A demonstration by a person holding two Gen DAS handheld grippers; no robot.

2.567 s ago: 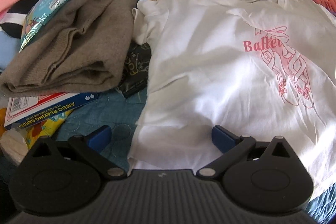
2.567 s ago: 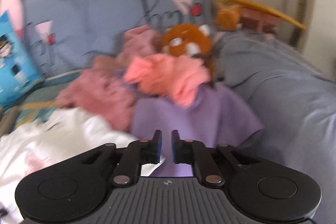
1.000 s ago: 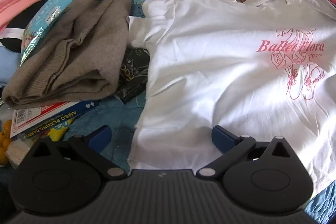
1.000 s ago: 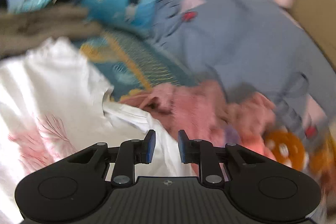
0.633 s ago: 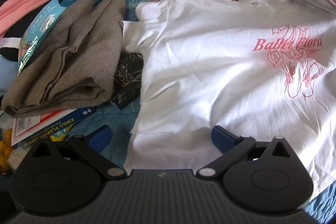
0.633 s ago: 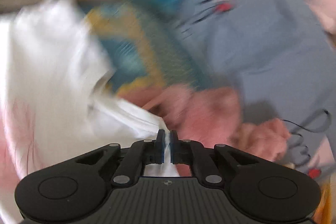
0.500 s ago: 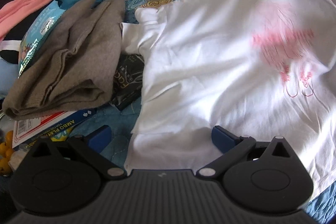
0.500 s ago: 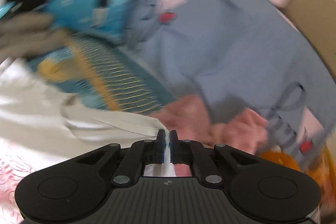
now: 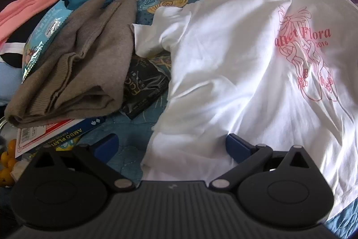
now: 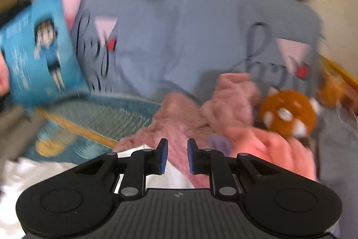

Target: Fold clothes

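Just now the right claw (image 10: 175, 155) has opened, empty; white T-shirt (image 9: 235, 73) lies below.

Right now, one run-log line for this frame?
step: spreading white T-shirt flat | left gripper: open over hem | right gripper: jaws just opened, nothing between | folded: no

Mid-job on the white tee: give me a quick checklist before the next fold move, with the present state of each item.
1. White T-shirt flat: not ok, collar end rumpled.
2. Left gripper open over the hem: ok.
3. Right gripper free of cloth: ok, jaws have just been opening, nothing between them.
4. Brown sweater clear of the shirt: ok.
5. Black packet clear of the sleeve: not ok, partly under it.
6. Right sleeve: cannot tell.
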